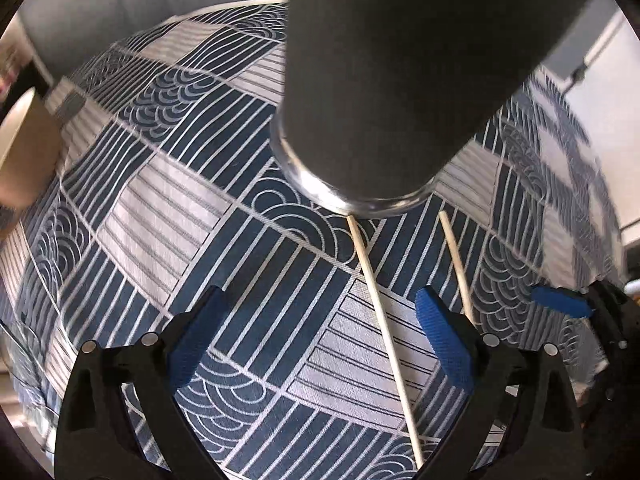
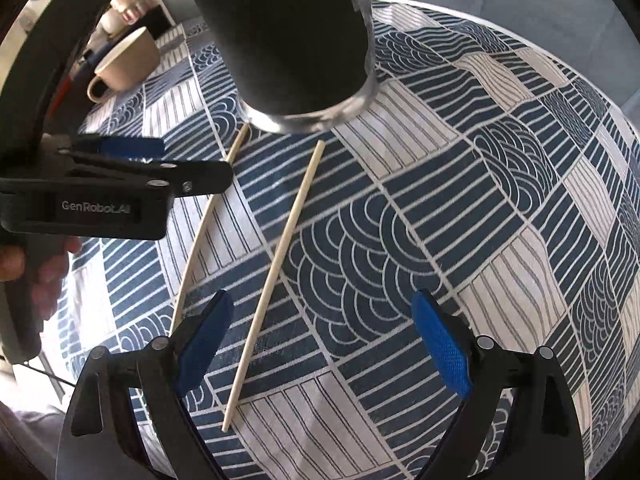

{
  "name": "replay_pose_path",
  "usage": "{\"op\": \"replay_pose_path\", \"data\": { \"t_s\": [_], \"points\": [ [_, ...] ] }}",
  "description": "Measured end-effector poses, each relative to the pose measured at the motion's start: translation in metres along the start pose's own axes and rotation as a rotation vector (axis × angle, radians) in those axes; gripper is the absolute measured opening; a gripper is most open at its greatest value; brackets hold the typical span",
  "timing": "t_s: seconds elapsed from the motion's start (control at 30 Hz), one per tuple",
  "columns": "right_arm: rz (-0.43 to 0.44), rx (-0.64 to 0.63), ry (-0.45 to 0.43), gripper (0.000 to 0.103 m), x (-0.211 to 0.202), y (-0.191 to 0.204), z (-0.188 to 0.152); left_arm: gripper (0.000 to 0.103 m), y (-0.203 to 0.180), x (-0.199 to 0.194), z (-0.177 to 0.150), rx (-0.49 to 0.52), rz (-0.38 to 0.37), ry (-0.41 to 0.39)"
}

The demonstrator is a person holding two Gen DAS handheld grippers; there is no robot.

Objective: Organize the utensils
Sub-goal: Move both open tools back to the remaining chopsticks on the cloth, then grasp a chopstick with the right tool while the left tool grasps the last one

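My left tongs (image 1: 320,336) point steeply down at the worktop (image 1: 168,200), their black arms spread wide and the ribbed blue pads (image 1: 448,344) holding nothing; only cloth lies between them. My right tongs (image 2: 324,344) are just as wide apart and equally empty, with the same knurled blue pads (image 2: 442,344) on black plastic arms. The worktop is covered by a woven cloth patterned in navy and pale squares, some filled with straight stripes, others with fan-shaped arcs. Two chopsticks lie flat on it, thin, round, pale wooden sticks. One chopstick (image 1: 380,320) runs lengthwise up between my left pads toward a tall cup (image 1: 380,92), its far tip at the cup's base. The other chopstick (image 2: 276,276) lies well apart from the first, just inside my right tongs' left pad. The cup is a dark, matte cylinder with a shiny, clear rim at its foot, standing upright beyond both sticks. Off to the far left sits a smooth beige mug (image 2: 124,64) with a loop handle. In the right view my hand (image 2: 40,276) grips the left tongs' handle.
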State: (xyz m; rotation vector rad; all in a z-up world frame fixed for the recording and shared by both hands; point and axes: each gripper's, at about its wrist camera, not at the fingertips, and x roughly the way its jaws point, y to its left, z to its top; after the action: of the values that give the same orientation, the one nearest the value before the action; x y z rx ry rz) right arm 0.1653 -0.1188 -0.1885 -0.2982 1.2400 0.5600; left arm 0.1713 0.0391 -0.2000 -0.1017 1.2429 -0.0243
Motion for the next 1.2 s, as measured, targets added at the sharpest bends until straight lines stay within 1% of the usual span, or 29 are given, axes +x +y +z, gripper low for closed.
{"op": "replay_pose_path", "data": {
  "t_s": [0.07, 0.1, 0.17, 0.2, 0.33, 0.37, 0.4, 0.43, 0.47, 0.5, 0.53, 0.57, 0.6, 0.67, 0.73, 0.77, 0.8, 0.83, 0.87, 0.9, 0.93, 0.97, 1.0, 1.03, 1.13, 1.2],
  "points": [
    [-0.020, -0.013, -0.002, 0.086, 0.001, 0.003, 0.000, 0.095, -0.006, 0.003, -0.001, 0.045, 0.057, 0.003],
    [-0.039, -0.026, 0.002, 0.086, 0.003, 0.005, 0.000, 0.097, -0.008, 0.004, -0.003, 0.061, 0.067, -0.003],
    [-0.081, -0.081, 0.010, 0.087, 0.005, 0.011, -0.003, 0.098, -0.006, 0.004, -0.003, 0.052, 0.056, -0.001],
    [-0.083, -0.083, 0.005, 0.087, 0.005, 0.012, -0.002, 0.098, -0.005, 0.004, -0.004, 0.065, 0.059, 0.003],
    [-0.091, -0.036, 0.025, 0.086, 0.004, -0.002, -0.001, 0.098, 0.001, 0.006, -0.006, 0.086, 0.053, 0.006],
    [-0.090, -0.038, 0.028, 0.085, 0.003, -0.005, -0.001, 0.097, 0.004, 0.005, -0.007, 0.083, 0.049, 0.005],
    [-0.089, -0.051, 0.021, 0.078, 0.001, -0.007, -0.001, 0.094, 0.007, 0.003, -0.009, 0.074, 0.047, -0.002],
    [-0.086, -0.066, 0.014, 0.074, -0.001, -0.010, -0.003, 0.090, 0.009, 0.001, -0.011, 0.069, 0.047, -0.008],
    [-0.082, -0.074, 0.012, 0.067, -0.003, -0.012, -0.003, 0.088, 0.010, -0.002, -0.016, 0.066, 0.048, -0.017],
    [-0.081, -0.074, 0.013, 0.057, -0.005, -0.016, -0.003, 0.084, 0.011, -0.007, -0.023, 0.071, 0.046, -0.022],
    [-0.079, -0.073, 0.015, 0.051, -0.006, -0.018, -0.003, 0.081, 0.012, -0.008, -0.025, 0.076, 0.044, -0.026],
    [-0.079, -0.076, 0.020, 0.038, -0.008, -0.020, -0.002, 0.079, 0.013, -0.009, -0.027, 0.083, 0.041, -0.028],
    [-0.076, -0.080, 0.027, 0.026, -0.009, -0.021, -0.001, 0.075, 0.015, -0.011, -0.028, 0.086, 0.038, -0.030],
    [-0.076, -0.092, 0.036, 0.016, -0.009, -0.022, 0.000, 0.069, 0.019, -0.014, -0.030, 0.083, 0.033, -0.032],
    [-0.070, -0.093, 0.046, 0.014, -0.010, -0.025, 0.000, 0.061, 0.026, -0.017, -0.033, 0.074, 0.028, -0.031],
    [-0.069, -0.081, 0.050, 0.010, -0.010, -0.028, 0.001, 0.058, 0.031, -0.018, -0.031, 0.072, 0.029, -0.031],
    [-0.067, -0.074, 0.053, 0.008, -0.009, -0.030, 0.001, 0.052, 0.035, -0.020, -0.033, 0.064, 0.028, -0.033],
    [-0.066, -0.066, 0.055, 0.007, -0.010, -0.032, 0.001, 0.046, 0.031, -0.017, -0.030, 0.057, 0.026, -0.033],
    [-0.067, -0.059, 0.057, 0.005, -0.010, -0.035, 0.001, 0.042, 0.032, -0.019, -0.029, 0.049, 0.027, -0.033],
    [-0.057, -0.044, 0.059, 0.005, -0.010, -0.040, 0.001, 0.036, 0.035, -0.020, -0.029, 0.041, 0.026, -0.032],
    [-0.043, -0.028, 0.060, 0.005, -0.010, -0.043, 0.002, 0.025, 0.036, -0.020, -0.029, 0.039, 0.027, -0.029],
    [-0.027, -0.007, 0.062, 0.005, -0.010, -0.047, 0.003, 0.021, 0.038, -0.020, -0.028, 0.036, 0.024, -0.025],
    [-0.003, 0.026, 0.070, 0.004, -0.010, -0.052, 0.005, 0.010, 0.045, -0.021, -0.027, 0.012, 0.004, -0.012],
    [0.012, 0.048, 0.073, 0.004, -0.010, -0.054, 0.006, 0.005, 0.049, -0.021, -0.027, -0.011, -0.019, -0.001],
    [0.097, 0.148, 0.077, 0.004, -0.010, -0.070, 0.005, 0.005, 0.070, -0.018, -0.025, -0.127, -0.140, 0.042],
    [0.136, 0.190, 0.072, 0.004, -0.013, -0.077, 0.003, 0.004, 0.077, -0.018, -0.026, -0.153, -0.172, 0.059]
  ]
}}
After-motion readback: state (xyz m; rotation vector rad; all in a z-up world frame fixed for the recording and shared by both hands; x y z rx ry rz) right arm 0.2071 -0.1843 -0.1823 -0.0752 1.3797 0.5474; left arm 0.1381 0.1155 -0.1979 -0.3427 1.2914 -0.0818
